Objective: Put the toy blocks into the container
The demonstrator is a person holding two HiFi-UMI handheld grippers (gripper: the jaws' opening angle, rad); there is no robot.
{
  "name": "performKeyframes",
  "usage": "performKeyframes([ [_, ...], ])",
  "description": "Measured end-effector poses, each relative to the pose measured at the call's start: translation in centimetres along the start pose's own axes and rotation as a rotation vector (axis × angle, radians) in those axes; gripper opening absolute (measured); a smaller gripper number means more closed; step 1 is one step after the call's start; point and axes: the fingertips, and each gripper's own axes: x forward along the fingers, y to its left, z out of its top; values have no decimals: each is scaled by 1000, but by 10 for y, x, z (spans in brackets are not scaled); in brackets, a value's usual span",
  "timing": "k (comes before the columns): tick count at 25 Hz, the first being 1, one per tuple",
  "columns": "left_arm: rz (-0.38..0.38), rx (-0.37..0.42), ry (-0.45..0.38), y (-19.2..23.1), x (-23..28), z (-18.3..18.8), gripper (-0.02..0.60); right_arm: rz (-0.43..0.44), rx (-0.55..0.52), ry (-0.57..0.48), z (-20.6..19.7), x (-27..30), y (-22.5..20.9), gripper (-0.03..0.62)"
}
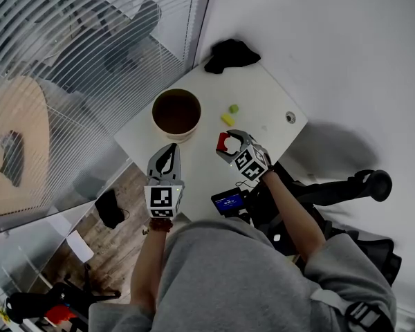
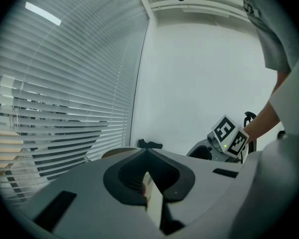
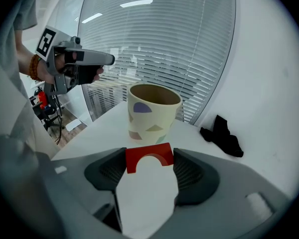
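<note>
My right gripper (image 1: 226, 144) (image 3: 148, 158) is shut on a red arch-shaped block (image 3: 149, 156) (image 1: 223, 142), held between both pads above the white table (image 1: 263, 92). The cream container (image 1: 176, 114) (image 3: 153, 112), a cup with coloured shapes, stands just beyond the block and to its left. A green block (image 1: 233, 108) and a yellow block (image 1: 227, 120) lie on the table past the right gripper. My left gripper (image 1: 168, 156) (image 2: 148, 183) hovers near the container's near side, its jaws together with nothing between them.
A crumpled black cloth (image 1: 229, 54) (image 3: 223, 135) lies at the table's far corner. A small round fitting (image 1: 290, 117) sits near the table's right edge. A glass wall with blinds (image 1: 90, 40) runs along the left. Dark gear lies on the floor at the right.
</note>
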Motion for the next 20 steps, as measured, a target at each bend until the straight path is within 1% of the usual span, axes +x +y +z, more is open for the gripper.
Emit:
performKeyframes([
  [6,1,-4,-9,2,-1,3,8,-16,-1,-25,11,-5,-4,305],
  [20,-1,2,-13,0,0,1,8,-66,-41,-123,63,-20,-25,305],
])
